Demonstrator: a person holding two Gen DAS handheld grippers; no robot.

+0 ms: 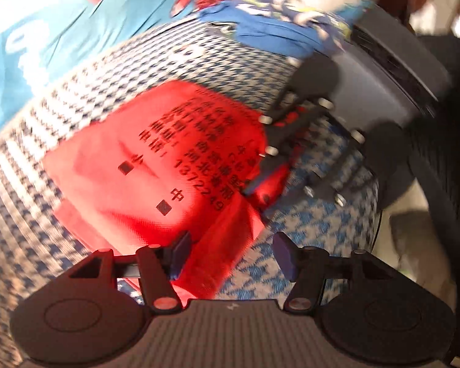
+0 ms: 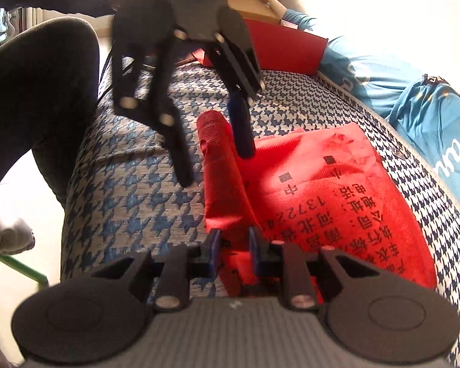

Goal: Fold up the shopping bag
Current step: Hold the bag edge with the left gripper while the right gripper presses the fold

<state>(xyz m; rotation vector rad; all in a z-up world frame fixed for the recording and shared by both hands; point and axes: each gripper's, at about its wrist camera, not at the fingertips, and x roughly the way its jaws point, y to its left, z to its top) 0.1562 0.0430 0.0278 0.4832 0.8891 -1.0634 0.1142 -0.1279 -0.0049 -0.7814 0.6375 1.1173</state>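
The left wrist view shows the red shopping bag [image 1: 168, 165] lying flat in the middle of the frame on a houndstooth cushion [image 1: 76, 98], printed side up, with blue cloth [image 1: 46, 30] at upper left. The left gripper [image 1: 233, 254] has its jaws spread, over the bag's lower edge and gripping nothing. At right, the right gripper [image 1: 260, 165] bites the bag's edge.

Only the right wrist view shows the bag's strap [image 2: 217, 165] rising at centre and a dark-clad leg [image 2: 40, 98] at left. The right gripper [image 2: 234, 248] points steeply down, its jaws narrowed on red fabric. The left gripper [image 2: 211, 156] hangs above, tilted and blurred. Bare cushion lies left of the bag.
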